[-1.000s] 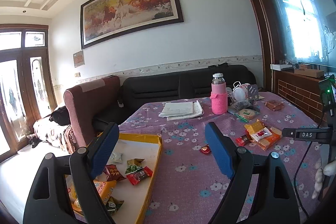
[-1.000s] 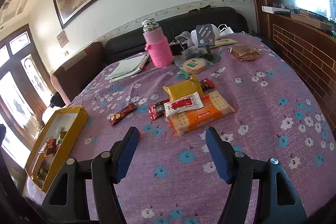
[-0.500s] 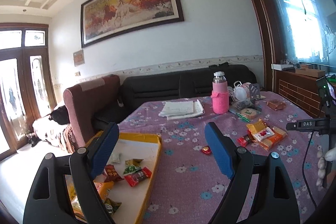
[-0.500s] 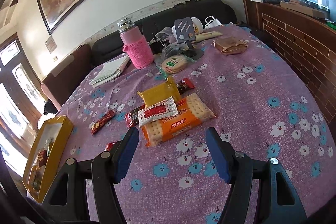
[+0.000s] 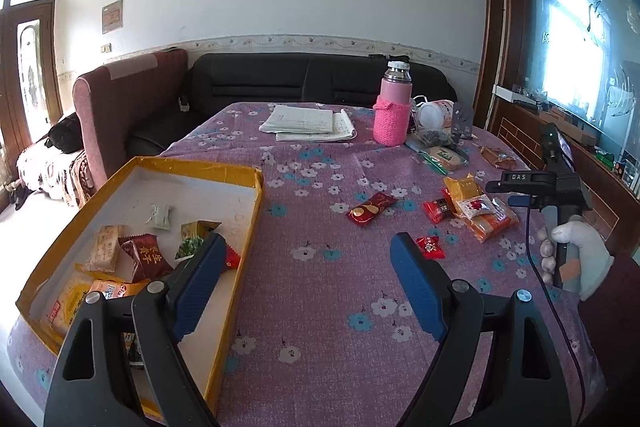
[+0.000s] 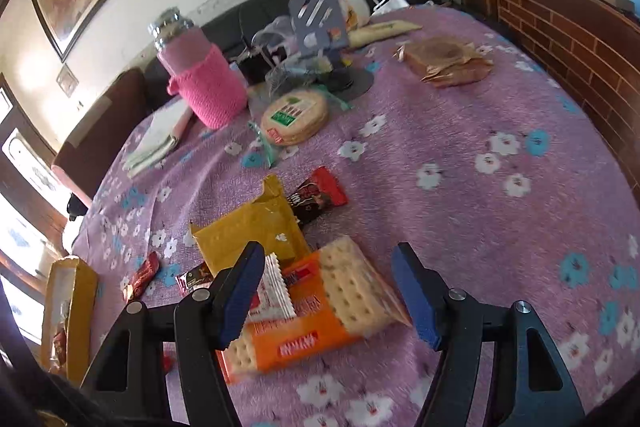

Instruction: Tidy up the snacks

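Note:
A yellow box point(image 5: 248, 211) holding several snack packets sits on the table's left side; it also shows in the right wrist view point(image 6: 82, 291). My left gripper point(image 5: 308, 275) is open and empty, above the table beside the box's right wall. My right gripper point(image 6: 328, 287) is open and empty, low over an orange cracker pack point(image 6: 312, 327) with a small white-red packet point(image 6: 272, 291) on it. A yellow packet point(image 6: 256, 239) and a red-black bar point(image 6: 316, 195) lie just beyond. Loose red snacks point(image 5: 370, 209) and a red candy point(image 5: 430, 247) lie mid-table.
A pink-sleeved bottle point(image 5: 392, 115), papers point(image 5: 308, 123), a round wafer pack point(image 6: 294, 115), a phone stand point(image 6: 320, 23) and a brown wrapped cake point(image 6: 444, 61) stand at the table's far side. A sofa and an armchair point(image 5: 120, 115) lie behind. A brick-faced cabinet point(image 6: 580, 39) is at the right.
My right gripper has moved forward and down, closing in on the cracker pack. My left gripper has tilted downward, so the box and the table fill more of its view.

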Available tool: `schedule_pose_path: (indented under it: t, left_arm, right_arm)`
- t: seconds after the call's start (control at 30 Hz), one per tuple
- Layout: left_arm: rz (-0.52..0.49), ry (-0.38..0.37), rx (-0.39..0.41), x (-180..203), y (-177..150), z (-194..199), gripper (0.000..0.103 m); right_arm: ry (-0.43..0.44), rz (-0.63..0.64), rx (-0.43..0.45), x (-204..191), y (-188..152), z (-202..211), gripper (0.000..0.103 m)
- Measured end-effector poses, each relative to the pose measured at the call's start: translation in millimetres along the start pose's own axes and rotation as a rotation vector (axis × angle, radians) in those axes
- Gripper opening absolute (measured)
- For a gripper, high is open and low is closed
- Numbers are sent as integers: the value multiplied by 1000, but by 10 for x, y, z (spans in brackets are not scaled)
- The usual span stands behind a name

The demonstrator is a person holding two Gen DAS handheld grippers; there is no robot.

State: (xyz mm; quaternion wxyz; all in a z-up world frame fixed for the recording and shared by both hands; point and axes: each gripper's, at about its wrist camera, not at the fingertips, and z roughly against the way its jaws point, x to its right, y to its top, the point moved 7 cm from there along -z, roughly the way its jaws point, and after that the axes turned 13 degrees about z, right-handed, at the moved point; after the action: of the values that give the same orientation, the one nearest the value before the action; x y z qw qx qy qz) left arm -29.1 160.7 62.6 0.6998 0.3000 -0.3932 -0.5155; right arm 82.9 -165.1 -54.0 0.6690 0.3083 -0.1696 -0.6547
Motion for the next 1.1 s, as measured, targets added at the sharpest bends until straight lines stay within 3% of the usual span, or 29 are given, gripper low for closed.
schedule_pose_path:
  t: [0.1,0.3,0.5,0.7,0.83,0.9,0.97,1.0,1.1]
  left_arm:
    - [20,10,-6,-72,6,-25,84]
    - [21,-6,-31,-38,-46,-90,84]
    - [7,-22,-45,1,-75,-103,84]
    - [45,-55,-105,-22,-123,-179,84]
    - [56,-84,-168,-31,-156,-232,84]
    - [41,-92,-192,-24,-154,-253,84]
    - [21,-107,-227,9,-168,-305,84]
    - [11,-124,-260,51,-190,-360,84]
    - [-10,-177,-365,217,-304,-547,84]
  right_arm:
    - [11,66,-18,-197,44,-115,70]
    - [75,299,-77,-820,-130,-148,60]
    - [270,436,-169,-1336,-474,54,59]
    - [305,550,-94,-1725,-519,356,64]
    - [300,671,-122,-2038,-666,208,66]
    - [275,714,-129,-2107,-752,148,62]
    - [263,722,-126,-2125,-817,130,36]
    - [256,720,-120,-2117,-816,131,31]
    - [272,668,-124,-2067,-824,159,28]
